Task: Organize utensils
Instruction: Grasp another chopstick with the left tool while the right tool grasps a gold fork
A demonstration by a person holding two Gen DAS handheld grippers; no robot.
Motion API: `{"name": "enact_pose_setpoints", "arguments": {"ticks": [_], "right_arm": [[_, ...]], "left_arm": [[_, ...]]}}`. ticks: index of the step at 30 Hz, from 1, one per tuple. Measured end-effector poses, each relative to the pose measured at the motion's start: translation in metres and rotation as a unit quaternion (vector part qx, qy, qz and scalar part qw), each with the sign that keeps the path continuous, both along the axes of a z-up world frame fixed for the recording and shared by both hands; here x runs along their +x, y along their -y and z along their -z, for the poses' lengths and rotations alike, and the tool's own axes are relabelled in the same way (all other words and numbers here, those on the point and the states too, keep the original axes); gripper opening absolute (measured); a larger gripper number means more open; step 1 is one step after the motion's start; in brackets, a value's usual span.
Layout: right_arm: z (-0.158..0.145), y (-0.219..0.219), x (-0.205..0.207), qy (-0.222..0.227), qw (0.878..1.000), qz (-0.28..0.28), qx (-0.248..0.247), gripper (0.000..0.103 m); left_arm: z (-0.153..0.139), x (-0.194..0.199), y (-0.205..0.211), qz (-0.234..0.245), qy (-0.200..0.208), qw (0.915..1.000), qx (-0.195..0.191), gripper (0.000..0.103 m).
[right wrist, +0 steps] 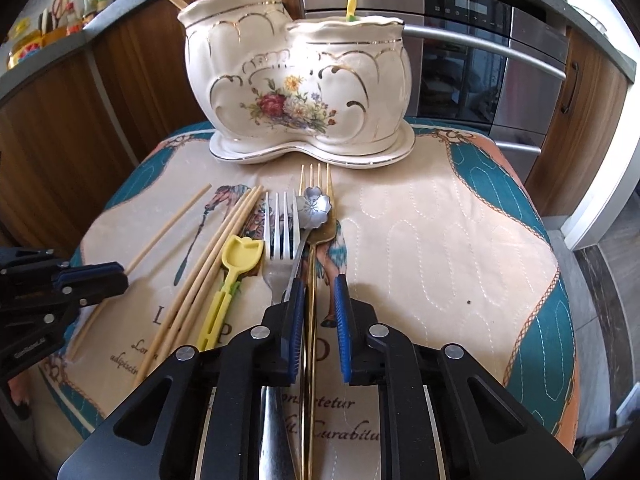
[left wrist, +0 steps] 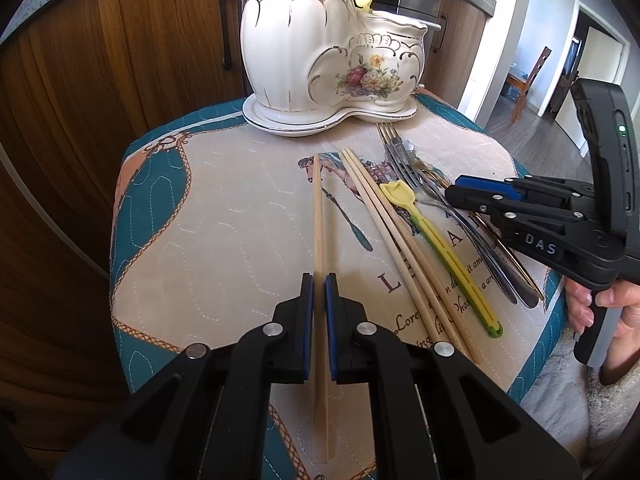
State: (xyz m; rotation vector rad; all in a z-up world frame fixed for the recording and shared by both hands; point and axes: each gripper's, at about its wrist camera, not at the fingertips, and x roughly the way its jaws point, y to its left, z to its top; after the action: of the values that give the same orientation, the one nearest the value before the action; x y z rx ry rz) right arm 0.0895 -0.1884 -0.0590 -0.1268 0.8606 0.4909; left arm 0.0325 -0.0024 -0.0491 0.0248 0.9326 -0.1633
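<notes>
Nearest the left wrist camera, the left gripper (left wrist: 319, 300) has its fingers (left wrist: 307, 320) drawn nearly together around a single wooden chopstick (left wrist: 318, 216), which runs between the blue pads and lies lengthwise on the quilted cloth (left wrist: 224, 216); whether the pads actually press it cannot be told. The right gripper (right wrist: 319, 300) has its fingers (right wrist: 342, 320) a little further apart, straddling the handle of the gold fork (right wrist: 316, 200), with a visible gap on the right-hand side, so it grips nothing yet. Just beside the gold fork lie a silver fork (right wrist: 280, 232), a flower-bowled spoon (right wrist: 316, 204), a yellow plastic scoop (right wrist: 236, 260) and a bundle of chopsticks (right wrist: 212, 264), all touching or overlapping. The ceramic utensil holder (right wrist: 296, 92) stands at the far edge of the cloth, a yellow scoop already in its smaller pot and a wooden stick in the taller one. The risks from here: the thin chopstick could swivel or slip out if pinched so near one end, and closing on the gold fork may catch the spoon's handle, which crosses close by, dragging both. The soft cloth could also let flat handles sink out of reach.
</notes>
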Motion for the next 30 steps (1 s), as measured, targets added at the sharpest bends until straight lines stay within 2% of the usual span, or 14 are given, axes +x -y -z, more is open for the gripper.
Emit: {"name": "enact_pose_setpoints", "arguments": {"ticks": [7, 8, 10, 15, 30], "right_arm": [[0.001, -0.007, 0.008, 0.006, 1.0, 0.006, -0.008, 0.016], [0.001, -0.006, 0.008, 0.004, 1.0, 0.006, -0.005, 0.015], [0.001, -0.005, 0.009, -0.004, 1.0, 0.003, 0.007, 0.006], [-0.002, 0.002, 0.004, 0.0, 1.0, 0.008, 0.019, 0.006], [-0.037, 0.023, -0.015, 0.094, 0.994, 0.01, 0.054, 0.006]], "left_arm": [[0.003, 0.003, -0.001, -0.001, -0.001, 1.0, -0.002, 0.006], [0.004, 0.003, -0.001, -0.001, -0.001, 1.0, -0.002, 0.006], [0.004, 0.003, -0.001, -0.002, -0.002, 1.0, -0.001, 0.006], [0.0, 0.002, -0.003, -0.006, 0.005, 1.0, -0.002, 0.006], [-0.012, -0.006, 0.0, -0.014, 0.026, 0.9996, -0.002, 0.006]]}}
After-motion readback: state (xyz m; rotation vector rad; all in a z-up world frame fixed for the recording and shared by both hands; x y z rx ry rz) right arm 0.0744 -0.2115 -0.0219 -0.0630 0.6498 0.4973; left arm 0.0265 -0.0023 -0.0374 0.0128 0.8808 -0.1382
